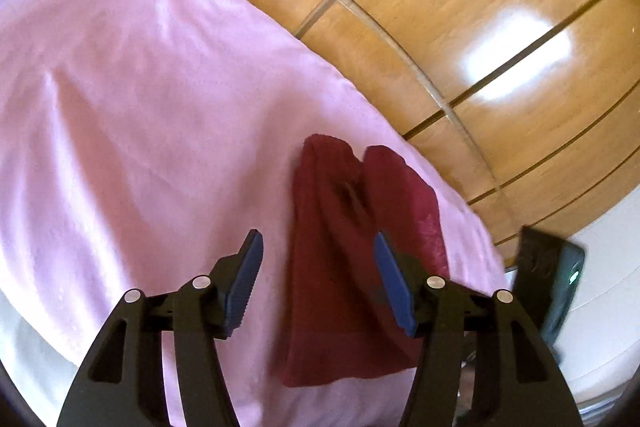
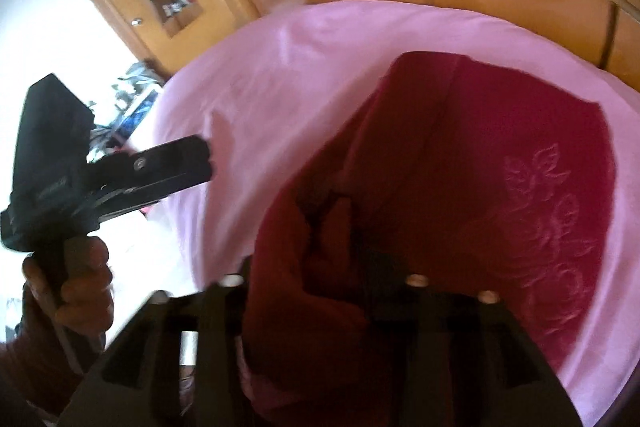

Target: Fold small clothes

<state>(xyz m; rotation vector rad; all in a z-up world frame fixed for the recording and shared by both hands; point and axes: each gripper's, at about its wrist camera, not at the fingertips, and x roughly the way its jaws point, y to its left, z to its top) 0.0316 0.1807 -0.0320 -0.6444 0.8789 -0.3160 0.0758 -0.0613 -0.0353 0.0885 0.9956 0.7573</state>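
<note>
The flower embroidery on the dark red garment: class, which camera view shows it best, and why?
The right wrist view: the embroidery shows close on the dark red garment. The left wrist view shows the garment smaller, with only a faint patch.

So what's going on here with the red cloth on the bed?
A person is folding a small dark red garment on a pink sheet, holding a two-finger gripper in each hand. The left gripper hovers open above the garment, nothing between its blue pads. The right gripper is right over the garment, which bunches up against it; its fingertips are hidden, so a grip can't be confirmed. The fold looks unfinished.
</note>
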